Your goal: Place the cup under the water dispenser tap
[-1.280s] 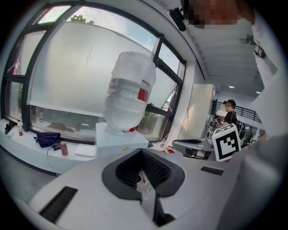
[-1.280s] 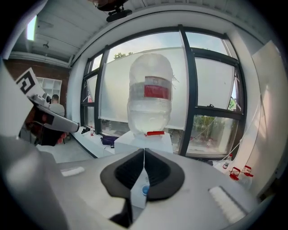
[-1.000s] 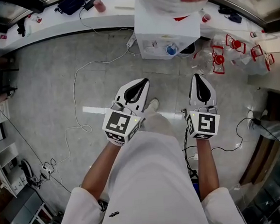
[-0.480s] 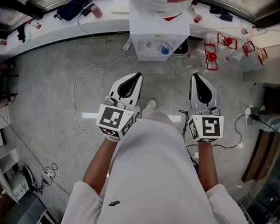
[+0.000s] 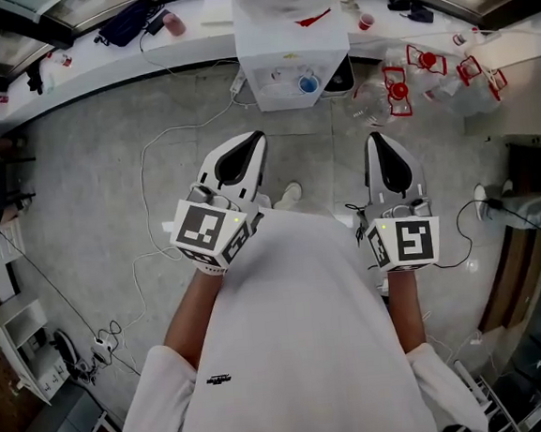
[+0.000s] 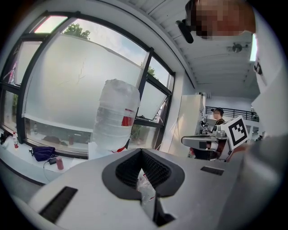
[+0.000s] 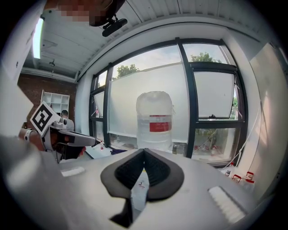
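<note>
We log both claws closed on nothing: left claw [image 5: 256,139], right claw [image 5: 377,139]. A red cup [image 5: 364,22] sits on the ledge [image 5: 107,69] well ahead of the right claw, beside the dispenser [image 5: 276,59]. Risk: if we reach it with the jaws unopened, we knock it over.

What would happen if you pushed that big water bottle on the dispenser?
The bottle stands tall atop the dispenser, so it might tip. It looks bulky, probably heavy if full; how full, I can't tell.

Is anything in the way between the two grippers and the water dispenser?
No, nothing visible. Only bare floor lies between the shut left gripper and right gripper and the water dispenser. A white cable lies left of it, clear jugs right of it.
</note>
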{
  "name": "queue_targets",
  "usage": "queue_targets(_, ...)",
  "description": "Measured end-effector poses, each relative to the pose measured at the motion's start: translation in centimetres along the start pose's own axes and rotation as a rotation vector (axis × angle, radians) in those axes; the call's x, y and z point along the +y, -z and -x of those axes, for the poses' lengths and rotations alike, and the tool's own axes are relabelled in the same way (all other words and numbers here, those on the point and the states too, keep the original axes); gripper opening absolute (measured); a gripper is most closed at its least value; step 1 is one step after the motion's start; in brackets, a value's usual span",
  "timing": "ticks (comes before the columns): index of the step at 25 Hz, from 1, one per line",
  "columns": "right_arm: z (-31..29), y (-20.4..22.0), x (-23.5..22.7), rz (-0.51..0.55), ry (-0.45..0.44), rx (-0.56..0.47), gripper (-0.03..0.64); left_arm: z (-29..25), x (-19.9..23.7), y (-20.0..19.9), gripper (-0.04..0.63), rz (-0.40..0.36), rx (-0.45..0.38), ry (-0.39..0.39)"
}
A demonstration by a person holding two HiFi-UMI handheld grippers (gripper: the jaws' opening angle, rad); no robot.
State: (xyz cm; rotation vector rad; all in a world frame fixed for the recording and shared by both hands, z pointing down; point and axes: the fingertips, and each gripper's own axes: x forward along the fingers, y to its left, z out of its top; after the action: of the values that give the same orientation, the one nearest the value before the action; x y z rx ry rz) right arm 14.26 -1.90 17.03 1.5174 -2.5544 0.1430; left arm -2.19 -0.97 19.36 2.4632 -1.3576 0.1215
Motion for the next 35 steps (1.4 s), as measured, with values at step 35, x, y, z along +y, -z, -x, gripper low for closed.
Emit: queue_targets(35,2.7,-1.3,3.5,0.005,-0.117,-0.081,0.011,1.9,-2.4,-2.8,0.000,-0.048,-0.061,0.043)
